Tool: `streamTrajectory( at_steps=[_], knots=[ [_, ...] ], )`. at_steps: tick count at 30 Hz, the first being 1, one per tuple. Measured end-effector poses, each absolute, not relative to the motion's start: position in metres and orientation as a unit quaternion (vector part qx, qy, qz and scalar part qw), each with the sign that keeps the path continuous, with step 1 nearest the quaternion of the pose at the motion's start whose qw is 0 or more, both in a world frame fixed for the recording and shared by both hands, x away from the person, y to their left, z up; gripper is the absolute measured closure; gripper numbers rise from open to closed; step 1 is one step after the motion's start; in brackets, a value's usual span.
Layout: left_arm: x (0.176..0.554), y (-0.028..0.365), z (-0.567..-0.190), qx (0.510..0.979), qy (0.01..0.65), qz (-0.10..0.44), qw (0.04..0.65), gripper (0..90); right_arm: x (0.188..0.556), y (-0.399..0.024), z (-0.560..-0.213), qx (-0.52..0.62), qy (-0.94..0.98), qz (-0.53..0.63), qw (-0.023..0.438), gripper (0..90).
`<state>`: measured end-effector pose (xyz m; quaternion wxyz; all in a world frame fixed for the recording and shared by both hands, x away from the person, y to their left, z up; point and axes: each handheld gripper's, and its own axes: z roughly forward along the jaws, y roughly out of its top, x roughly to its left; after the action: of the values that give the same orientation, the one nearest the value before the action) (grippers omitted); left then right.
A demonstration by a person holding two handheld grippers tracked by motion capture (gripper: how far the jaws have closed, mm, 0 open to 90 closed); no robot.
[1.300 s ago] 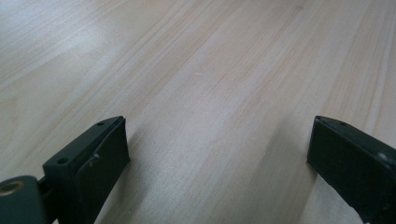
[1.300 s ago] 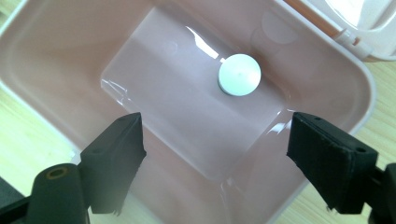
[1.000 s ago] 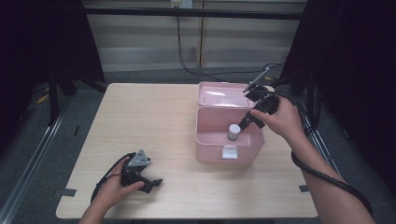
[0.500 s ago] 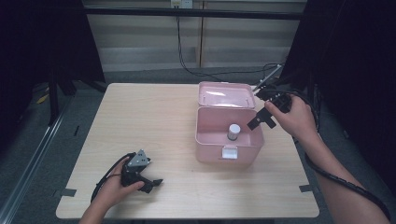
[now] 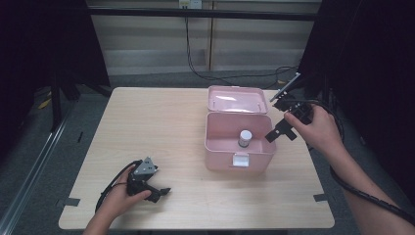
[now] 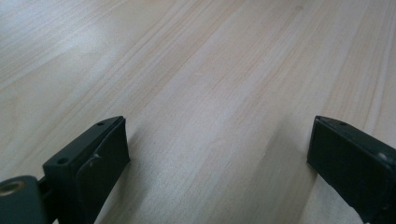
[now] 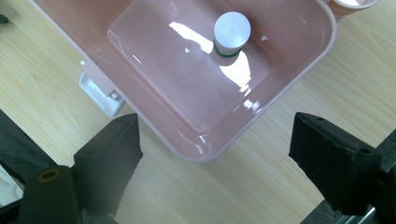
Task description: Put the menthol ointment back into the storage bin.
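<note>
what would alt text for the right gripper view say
Seen from above, a small white-capped bottle stands alone inside an open pink box on a light wooden table. The right hand-held gripper hangs over the box's near corner, its two black jaws wide apart and holding nothing.

Bottle point(image 5: 244, 137) lower part hidden by box wall point(image 5: 238, 157); label perhaps unreadable.

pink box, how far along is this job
Done: the small white-capped bottle stands upright inside the open pink box. In hand: nothing; the right tongs hang open just off the box's right rim, and the left tongs sit open on the table. Left: probably closing the lid, which is tipped back behind the box.
</note>
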<state>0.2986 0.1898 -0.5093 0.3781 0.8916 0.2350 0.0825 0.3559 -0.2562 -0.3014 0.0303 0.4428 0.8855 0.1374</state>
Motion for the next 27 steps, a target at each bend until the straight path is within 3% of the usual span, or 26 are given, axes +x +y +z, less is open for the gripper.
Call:
streamTrajectory(
  at_steps=[27],
  knots=[
    [0.298, 0.190, -0.509, 0.891, 0.236, 0.081, 0.378, 4.8, 0.316, -0.282, -0.313, 0.421, 0.894, 0.156, 0.013, 16.3]
  ],
)
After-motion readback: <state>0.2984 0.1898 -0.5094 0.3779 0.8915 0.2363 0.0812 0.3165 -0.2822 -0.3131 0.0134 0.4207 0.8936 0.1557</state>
